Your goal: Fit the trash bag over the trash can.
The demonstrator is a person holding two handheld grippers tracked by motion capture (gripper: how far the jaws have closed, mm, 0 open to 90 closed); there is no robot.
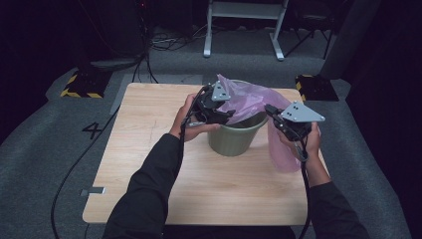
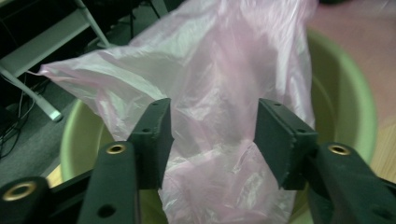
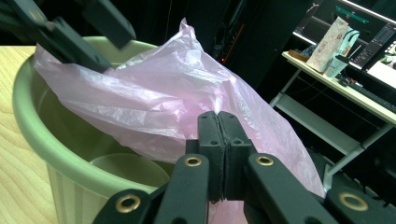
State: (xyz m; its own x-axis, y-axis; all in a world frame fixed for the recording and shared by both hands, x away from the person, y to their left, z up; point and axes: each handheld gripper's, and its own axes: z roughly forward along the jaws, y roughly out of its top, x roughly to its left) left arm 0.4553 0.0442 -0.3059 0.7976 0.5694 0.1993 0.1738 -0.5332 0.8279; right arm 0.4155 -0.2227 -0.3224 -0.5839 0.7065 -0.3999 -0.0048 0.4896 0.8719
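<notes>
The bottom of the green bin (image 1: 234, 139) is hard to make out in the high view: the pink plastic bag (image 1: 249, 102) drapes over its mouth and hides the far rim, and the bag's lower end hangs down outside the bin at about 4 o'clock from it, partly behind the right gripper (image 1: 278, 122). In the right gripper view the bin (image 3: 42, 154) is cut off at the bottom edge, and part of its pale floor shows under the bag (image 3: 163, 102). Whether film lies between the right gripper's (image 3: 219, 126) pads is hard to tell, but the bag sits right against them.

There is one bin, one bag and two grippers, on one wooden worktop (image 1: 149, 164).

The left gripper (image 1: 224, 115) comes in from 9 o'clock of the bin, held level over the rim by the left hand (image 1: 191, 117), forearm stretched up from the bottom edge. Its jaws stand partly apart in the left gripper view (image 2: 212, 140), with the bag (image 2: 210, 93) bulging between them and the pads not pressing on it. The right hand (image 1: 306, 142) holds its gripper at 3 o'clock of the bin, jaws pressed together at the bag's edge.

The bin stands near the worktop's middle, slightly toward 1 o'clock.
</notes>
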